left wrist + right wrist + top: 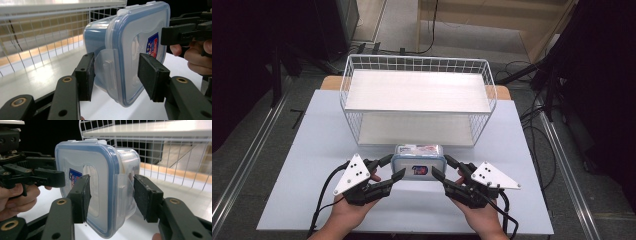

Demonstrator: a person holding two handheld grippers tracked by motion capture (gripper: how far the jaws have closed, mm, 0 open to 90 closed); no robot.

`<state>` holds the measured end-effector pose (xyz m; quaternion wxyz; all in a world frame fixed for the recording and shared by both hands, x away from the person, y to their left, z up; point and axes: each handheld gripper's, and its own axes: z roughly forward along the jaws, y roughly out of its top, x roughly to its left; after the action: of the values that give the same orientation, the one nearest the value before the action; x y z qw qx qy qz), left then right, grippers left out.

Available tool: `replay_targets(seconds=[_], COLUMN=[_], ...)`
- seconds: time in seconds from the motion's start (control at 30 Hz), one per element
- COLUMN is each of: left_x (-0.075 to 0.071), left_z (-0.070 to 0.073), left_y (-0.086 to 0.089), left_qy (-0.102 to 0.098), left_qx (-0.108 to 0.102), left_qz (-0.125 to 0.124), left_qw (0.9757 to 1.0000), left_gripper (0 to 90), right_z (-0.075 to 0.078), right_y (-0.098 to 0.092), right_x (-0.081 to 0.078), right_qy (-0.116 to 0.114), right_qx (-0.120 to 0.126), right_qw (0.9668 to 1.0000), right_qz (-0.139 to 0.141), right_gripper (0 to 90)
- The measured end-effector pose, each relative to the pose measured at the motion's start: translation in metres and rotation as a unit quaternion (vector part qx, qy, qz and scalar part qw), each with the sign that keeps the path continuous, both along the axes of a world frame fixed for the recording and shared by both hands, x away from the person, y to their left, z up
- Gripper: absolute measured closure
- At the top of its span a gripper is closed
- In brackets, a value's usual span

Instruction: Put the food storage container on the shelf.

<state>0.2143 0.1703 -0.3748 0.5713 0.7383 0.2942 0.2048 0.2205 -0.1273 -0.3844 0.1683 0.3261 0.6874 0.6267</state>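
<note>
Low in the frame's centre, the left gripper (398,167) and right gripper (438,166) each pinch one end of a single box (418,162), clear with a blue-rimmed lid and a small sticker, held on edge before one white wire rack (417,65).

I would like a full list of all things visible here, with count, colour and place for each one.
Food container: one, clear with blue-rimmed lid, standing on its side at the table's near middle, between both grippers.
Wire shelf rack: one, white, two white boards, behind the container.
Table: one, pale blue-white top.
Cables: several, black, on the floor at right.
Left gripper: one, black, jaws on the container's left end.
Right gripper: one, black, jaws on its right end.
Hands: two, bottom edge.
</note>
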Motion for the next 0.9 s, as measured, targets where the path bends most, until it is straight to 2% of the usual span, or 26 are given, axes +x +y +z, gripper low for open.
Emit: replay_targets(seconds=[0.33,0.57,0.9], left_x=[0.003,0.006,0.026], left_z=[0.021,0.032,0.056], left_y=[-0.004,-0.004,-0.002], left_qy=[-0.036,-0.047,-0.066], left_qx=[0.0,-0.007,-0.012], left_qz=[-0.003,-0.002,-0.004], left_qw=[0.9993,0.9989,0.9977], left_gripper=[48.9,48.8,48.8], right_z=[0.019,0.031,0.057], right_y=[-0.004,-0.003,-0.003], right_x=[0.0,0.002,0.02], right_qy=[-0.033,-0.048,-0.064], right_qx=[0.01,0.017,0.021], right_qw=[0.9994,0.9986,0.9977], right_qz=[-0.008,-0.011,-0.013], right_gripper=[49.8,49.6,49.6])
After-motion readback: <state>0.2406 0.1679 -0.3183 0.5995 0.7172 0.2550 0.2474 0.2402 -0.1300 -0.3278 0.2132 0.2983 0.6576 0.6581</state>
